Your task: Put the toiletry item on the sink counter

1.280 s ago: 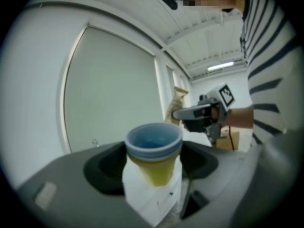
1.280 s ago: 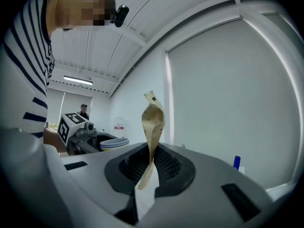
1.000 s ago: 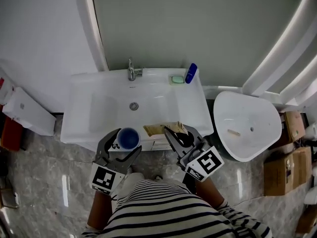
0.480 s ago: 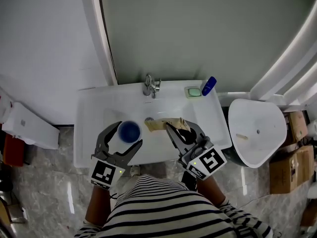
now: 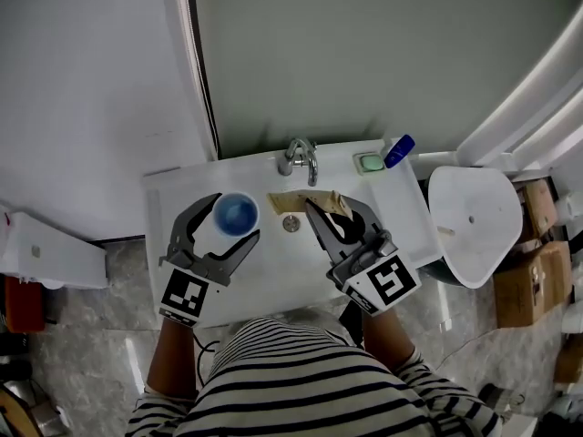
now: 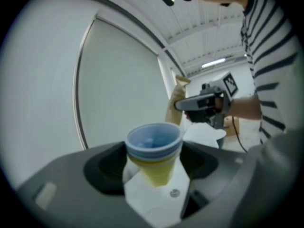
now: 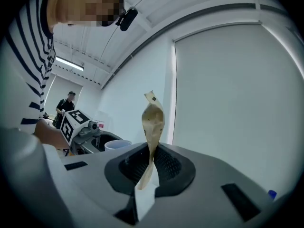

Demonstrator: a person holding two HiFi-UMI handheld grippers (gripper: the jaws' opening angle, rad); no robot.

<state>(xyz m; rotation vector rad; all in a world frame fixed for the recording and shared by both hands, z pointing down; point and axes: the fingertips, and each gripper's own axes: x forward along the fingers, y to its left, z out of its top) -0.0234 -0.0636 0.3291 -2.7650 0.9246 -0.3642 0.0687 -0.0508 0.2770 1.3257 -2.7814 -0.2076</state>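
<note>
Cup [image 5: 236, 214] (blue rim, yellowish body) stands upright, mouth up. The left gripper [image 5: 235, 218] grips its sides with jaws set wide, over the left of the sink [image 5: 160, 194]. Its inside shows only blue. At the far right a soap dish [image 5: 370, 162] holds a green bar, with a blue tube [image 5: 398, 151] just beside it. The right gripper [image 5: 330, 209], nearly closed, pinches a tan sachet [image 5: 290, 203] by its right end. The sachet lies left to right over the basin by the drain, free end pointing left.
</note>
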